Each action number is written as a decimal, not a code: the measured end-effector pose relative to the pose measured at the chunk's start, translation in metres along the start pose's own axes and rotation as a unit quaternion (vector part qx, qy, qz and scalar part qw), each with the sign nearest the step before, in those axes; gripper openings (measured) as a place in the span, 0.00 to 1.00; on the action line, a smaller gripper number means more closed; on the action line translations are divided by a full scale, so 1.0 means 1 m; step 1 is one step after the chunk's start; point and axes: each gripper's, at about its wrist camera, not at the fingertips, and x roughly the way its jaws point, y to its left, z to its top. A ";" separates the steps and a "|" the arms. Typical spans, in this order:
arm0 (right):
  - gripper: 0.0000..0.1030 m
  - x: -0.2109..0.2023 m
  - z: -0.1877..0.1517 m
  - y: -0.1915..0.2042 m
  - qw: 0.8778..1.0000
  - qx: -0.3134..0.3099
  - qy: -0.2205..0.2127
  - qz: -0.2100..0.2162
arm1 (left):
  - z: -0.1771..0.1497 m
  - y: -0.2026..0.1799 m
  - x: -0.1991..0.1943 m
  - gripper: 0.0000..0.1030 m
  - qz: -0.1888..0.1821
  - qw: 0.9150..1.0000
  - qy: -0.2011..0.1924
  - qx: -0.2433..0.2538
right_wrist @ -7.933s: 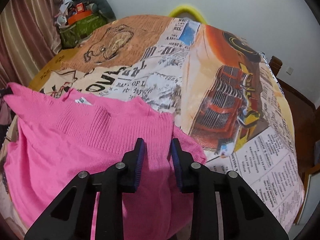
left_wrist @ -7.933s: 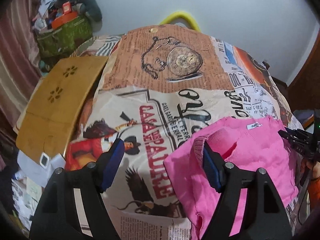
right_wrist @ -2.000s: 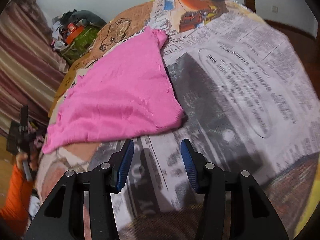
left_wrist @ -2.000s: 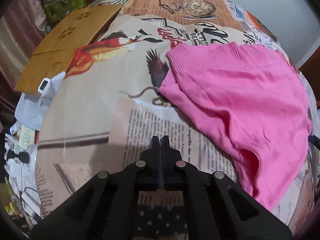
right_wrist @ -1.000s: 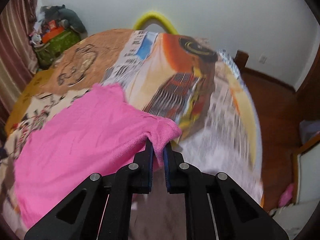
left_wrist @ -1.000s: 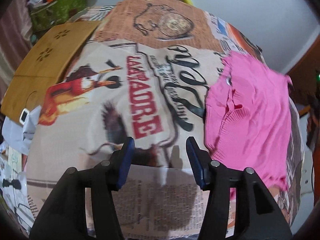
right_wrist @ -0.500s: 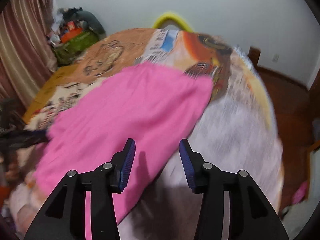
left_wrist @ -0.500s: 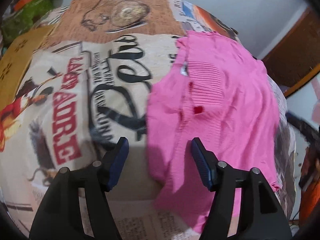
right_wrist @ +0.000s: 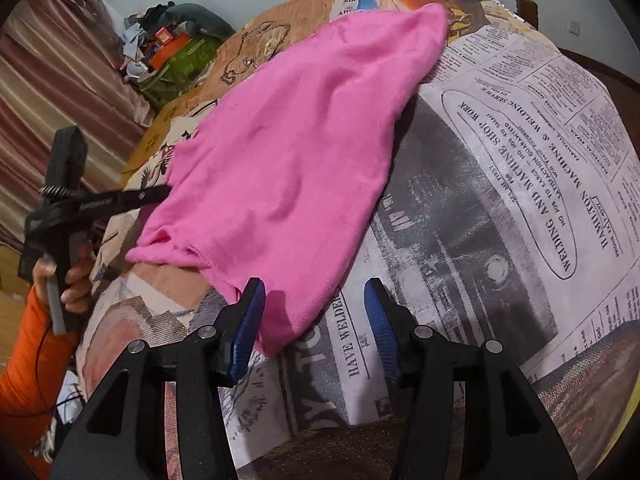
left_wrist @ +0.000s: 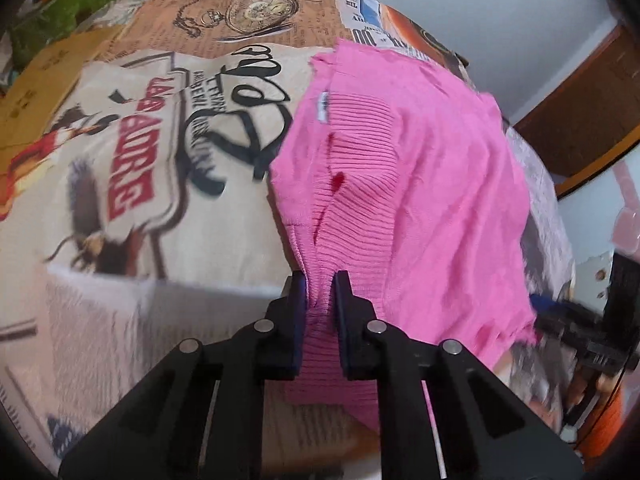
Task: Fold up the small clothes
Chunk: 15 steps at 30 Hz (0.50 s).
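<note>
Gripping the ribbed hem of a pink sweater (left_wrist: 420,184), my left gripper (left_wrist: 320,280) has its jaws pinched tight on a bunched fold of the knit, which runs down between the fingers and out below them. From that pinch the sweater fans away across a bed (left_wrist: 132,200) covered in a vintage newsprint spread, with red lettering and an eagle at left and a pocket watch (left_wrist: 260,10) drawn at the far end. A white label (left_wrist: 322,106) shows at the sweater's neck, and the ribbed band runs from there toward my fingers. At far left, a tan board (left_wrist: 36,76) lies on the bed's edge.

Seen from the right wrist, the left gripper (right_wrist: 156,193) reaches in from the left, held by my hand (right_wrist: 74,276) in an orange sleeve, its tip at the sweater's frayed left edge. The sweater (right_wrist: 296,140) lies spread diagonally over the bed (right_wrist: 520,160), its far corner near the headboard end and its near corner between my right fingers. My right gripper (right_wrist: 314,312) stands wide open, blue pads apart, holding nothing; the left pad (right_wrist: 248,328) sits just beside the sweater's near corner, above a newsprint panel reading "welding and machine shop work".
</note>
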 end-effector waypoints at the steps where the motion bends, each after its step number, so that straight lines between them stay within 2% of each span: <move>1: 0.42 0.001 0.000 0.001 1.000 -0.001 0.002 -0.001 | -0.007 -0.001 -0.004 0.13 0.005 1.000 0.001 0.005; 2: 0.36 0.003 0.001 0.003 1.000 -0.009 0.005 -0.007 | -0.015 -0.002 -0.007 0.13 0.006 1.000 0.003 0.009; 4: 0.14 0.007 0.000 0.008 0.999 -0.029 0.013 -0.021 | -0.027 -0.003 -0.014 0.13 0.004 1.000 0.004 0.012; 8: 0.09 0.008 -0.006 0.014 0.999 -0.047 0.016 -0.018 | -0.045 0.000 -0.033 0.17 0.001 1.000 -0.005 -0.008; 10: 0.07 0.008 -0.010 0.018 0.998 -0.063 0.015 -0.028 | -0.052 0.003 -0.040 0.22 0.004 1.000 -0.009 -0.017; 15: 0.07 0.008 -0.013 0.025 0.992 -0.101 0.014 -0.068 | -0.059 0.013 -0.053 0.24 -0.013 0.999 -0.009 -0.041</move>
